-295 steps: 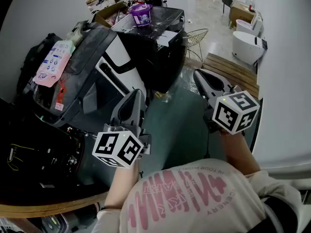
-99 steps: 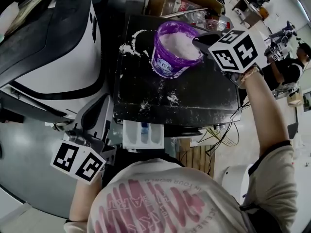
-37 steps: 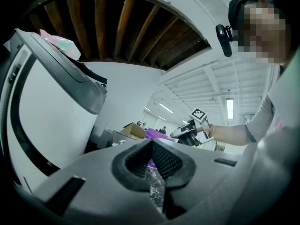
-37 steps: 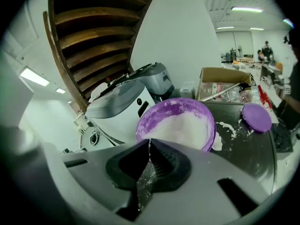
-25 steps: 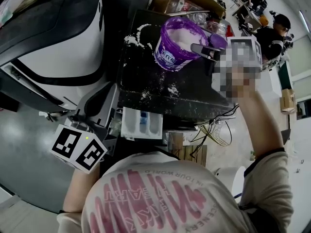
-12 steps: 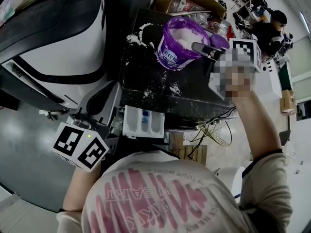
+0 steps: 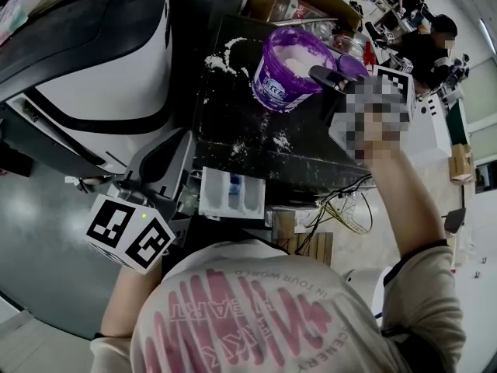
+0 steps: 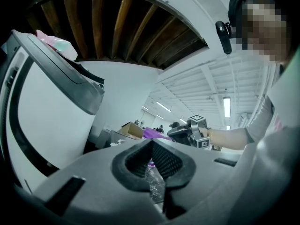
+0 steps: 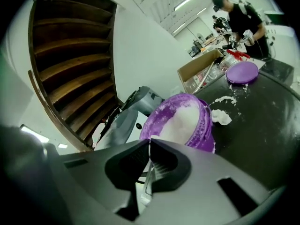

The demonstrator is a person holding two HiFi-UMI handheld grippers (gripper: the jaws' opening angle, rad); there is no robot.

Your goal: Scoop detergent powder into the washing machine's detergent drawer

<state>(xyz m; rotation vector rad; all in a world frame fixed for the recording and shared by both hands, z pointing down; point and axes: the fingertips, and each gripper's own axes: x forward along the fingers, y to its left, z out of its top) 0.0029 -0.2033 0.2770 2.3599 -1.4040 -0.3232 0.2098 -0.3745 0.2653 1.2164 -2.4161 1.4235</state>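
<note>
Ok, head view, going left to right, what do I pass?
Left gripper → drawer → tub → person in black.

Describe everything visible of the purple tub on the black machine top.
The purple tub is a round plastic pail, upright, open, nearly full of white powder that also dusts its rim. A pale label shows on its side. It stands on the black machine top among spilled powder. A purple lid lies apart from it. The right gripper, shut on a thin pale strip, is at its rim; touch cannot be told.
</note>
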